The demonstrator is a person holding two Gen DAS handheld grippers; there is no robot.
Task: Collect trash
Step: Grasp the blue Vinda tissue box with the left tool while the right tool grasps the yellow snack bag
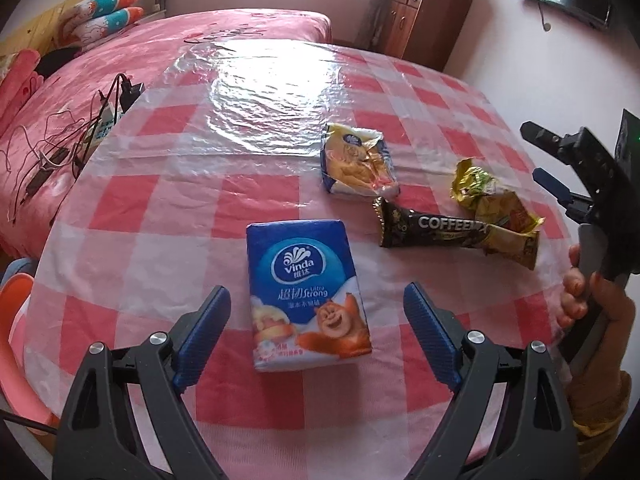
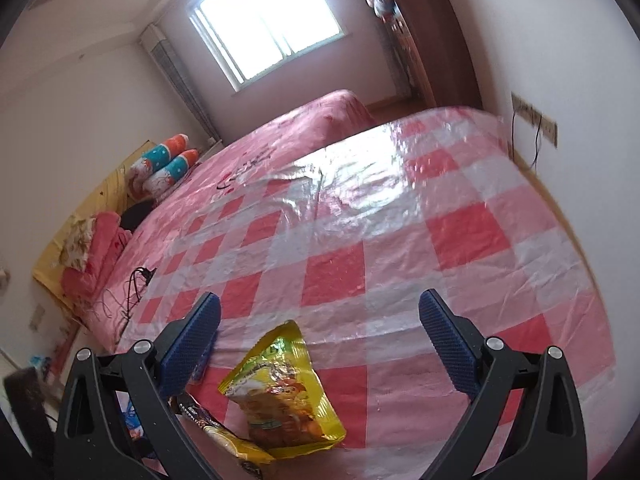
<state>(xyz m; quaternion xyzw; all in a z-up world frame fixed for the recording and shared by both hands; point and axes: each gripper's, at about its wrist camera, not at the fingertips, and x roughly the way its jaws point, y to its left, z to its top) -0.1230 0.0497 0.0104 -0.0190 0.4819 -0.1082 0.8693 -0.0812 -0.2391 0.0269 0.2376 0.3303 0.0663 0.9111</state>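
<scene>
A blue Vinda tissue pack (image 1: 308, 294) lies on the pink checked tablecloth (image 1: 168, 208), between the spread fingers of my open left gripper (image 1: 316, 300), which hovers above it. Beyond it lie a crumpled yellow-blue wrapper (image 1: 358, 164), a black COFFEE sachet (image 1: 448, 232) and a yellow snack wrapper (image 1: 486, 196). My right gripper (image 1: 540, 156) comes in from the right edge, held by a hand (image 1: 588, 300), jaws apart. In the right wrist view the right gripper (image 2: 320, 316) is open above the yellow snack wrapper (image 2: 284, 388), with the coffee sachet (image 2: 224, 432) by its left finger.
A bed with a pink cover (image 1: 224, 28) and pillows (image 1: 108, 12) lies beyond the table. Cables and a power strip (image 1: 100, 120) sit on the bed at left. A wooden cabinet (image 1: 428, 20) stands at the back right. An orange chair (image 1: 16, 320) is at the left edge.
</scene>
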